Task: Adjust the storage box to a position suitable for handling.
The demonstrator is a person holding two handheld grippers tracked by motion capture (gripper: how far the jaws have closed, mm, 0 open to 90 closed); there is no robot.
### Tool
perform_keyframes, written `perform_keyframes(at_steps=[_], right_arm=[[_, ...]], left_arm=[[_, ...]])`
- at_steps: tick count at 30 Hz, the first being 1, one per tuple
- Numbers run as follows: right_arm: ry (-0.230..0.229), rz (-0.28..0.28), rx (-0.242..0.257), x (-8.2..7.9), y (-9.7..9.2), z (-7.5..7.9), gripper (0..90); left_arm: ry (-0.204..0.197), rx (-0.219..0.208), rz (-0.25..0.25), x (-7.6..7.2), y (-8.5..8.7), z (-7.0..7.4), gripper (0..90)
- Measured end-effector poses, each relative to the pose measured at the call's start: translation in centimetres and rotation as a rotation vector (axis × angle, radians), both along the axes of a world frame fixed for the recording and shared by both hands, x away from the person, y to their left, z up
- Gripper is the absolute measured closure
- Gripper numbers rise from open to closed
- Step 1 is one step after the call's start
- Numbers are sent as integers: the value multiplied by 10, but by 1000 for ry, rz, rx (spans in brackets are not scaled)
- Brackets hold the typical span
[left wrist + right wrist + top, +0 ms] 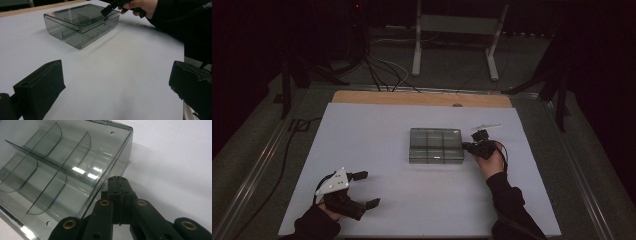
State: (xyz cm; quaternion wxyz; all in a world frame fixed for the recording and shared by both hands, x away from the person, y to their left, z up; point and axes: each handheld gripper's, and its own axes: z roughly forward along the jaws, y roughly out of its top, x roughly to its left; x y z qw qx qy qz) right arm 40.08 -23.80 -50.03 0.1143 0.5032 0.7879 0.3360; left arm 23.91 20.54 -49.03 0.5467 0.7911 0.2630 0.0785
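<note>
High view dim, surroundings near black — gripper views brighter, glare streaks on clear box, soft shadows.

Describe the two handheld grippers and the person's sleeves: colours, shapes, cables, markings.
Both grippers are black, with two blocky jaws each. The left gripper carries a pale grey three-cornered plate dotted with small marks. The right gripper has linkage arms with brass-coloured pivot rings, and a thin black cable loops beside the right hand. Both sleeves are black and long.
</note>
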Motion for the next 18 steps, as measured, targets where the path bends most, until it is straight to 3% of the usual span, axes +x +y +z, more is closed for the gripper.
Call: perform_keyframes(at_steps=[7,13,18], right_arm=[[5,33,4,0,16,1,900],[-1,74,14,-3,35,1,900],[2,101,11,-2,50,2,900]], left_arm=[[74,-5,17,21,-3,9,8],[87,44,49,40,-7,7,8],[113,21,76,55,-4,6,47]])
